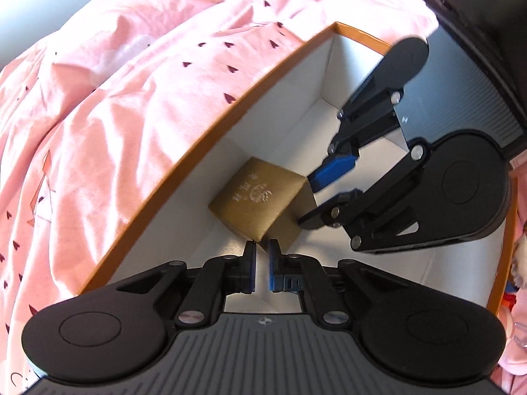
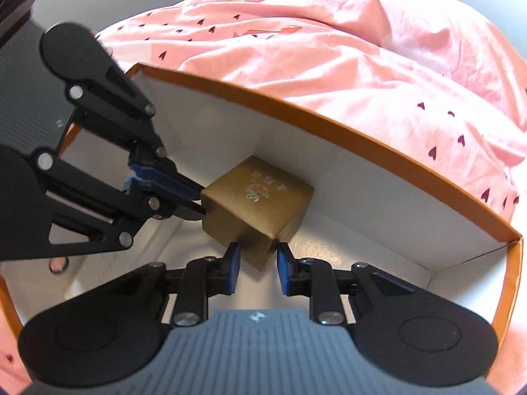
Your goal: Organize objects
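— Pink bedding (image 1: 138, 105) surrounds the orange box (image 1: 184, 151); where's the gold case?

— Gold case (image 1: 260, 197) sits on the white floor inside, by the long wall, just ahead of both claws.

— Which claw is nearer?

— Right claw (image 2: 256, 260) straddles one corner, fingers spread, one on each side, probably not yet pressing. Left claw (image 1: 262, 253) is nearly closed, gripping nothing, its tips at another corner.

— So the case lies dead ahead of the right one?

— Yes, corner-on, not square.
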The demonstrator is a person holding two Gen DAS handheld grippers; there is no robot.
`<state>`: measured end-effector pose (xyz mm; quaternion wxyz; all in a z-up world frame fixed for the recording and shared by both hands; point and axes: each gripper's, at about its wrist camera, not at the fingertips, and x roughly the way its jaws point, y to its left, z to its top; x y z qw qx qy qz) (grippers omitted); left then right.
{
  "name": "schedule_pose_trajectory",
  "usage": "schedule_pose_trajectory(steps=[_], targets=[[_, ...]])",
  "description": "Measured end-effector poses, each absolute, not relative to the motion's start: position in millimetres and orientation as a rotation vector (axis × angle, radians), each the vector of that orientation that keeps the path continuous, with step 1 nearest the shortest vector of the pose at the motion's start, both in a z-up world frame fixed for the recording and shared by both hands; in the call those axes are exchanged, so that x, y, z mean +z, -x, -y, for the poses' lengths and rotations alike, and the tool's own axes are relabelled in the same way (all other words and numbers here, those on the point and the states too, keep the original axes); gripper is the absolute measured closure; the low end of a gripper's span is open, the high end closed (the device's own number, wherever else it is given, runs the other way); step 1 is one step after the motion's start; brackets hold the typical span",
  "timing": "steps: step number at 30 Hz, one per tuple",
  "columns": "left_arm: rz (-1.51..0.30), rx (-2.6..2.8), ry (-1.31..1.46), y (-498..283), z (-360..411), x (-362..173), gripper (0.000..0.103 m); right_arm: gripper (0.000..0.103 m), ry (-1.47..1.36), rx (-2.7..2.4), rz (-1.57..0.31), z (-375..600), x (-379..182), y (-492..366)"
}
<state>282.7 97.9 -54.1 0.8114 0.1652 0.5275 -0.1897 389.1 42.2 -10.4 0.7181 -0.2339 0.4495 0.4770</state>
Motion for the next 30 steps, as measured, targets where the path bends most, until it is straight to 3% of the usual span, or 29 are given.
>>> schedule_pose_trajectory(steps=[7, 14, 25, 30], targets=[[-1.110, -0.387, -0.336, -284.8, -102.0, -48.0, 0.096, 0.079, 0.312, 1.046, -1.099, -35.5, -5.3, -418.9], [-1.100, -0.372, -0.310, -295.3, -99.3, -49.3, 0.098, 0.089, 0.228, 1.053, -1.081, -40.8, -0.6, -384.0], [-1.119, -0.255, -0.363, -287.0, -130.4, -18.9, 0.095, 0.083, 0.132, 1.044, -1.082, -44.4, 3.7, -371.0], [-1.113, -0.231, -0.353, -275.9, -135.7, -7.7, 0.089, 0.083, 0.098, 1.077, -1.103, -54.4, 3.9, -368.4]])
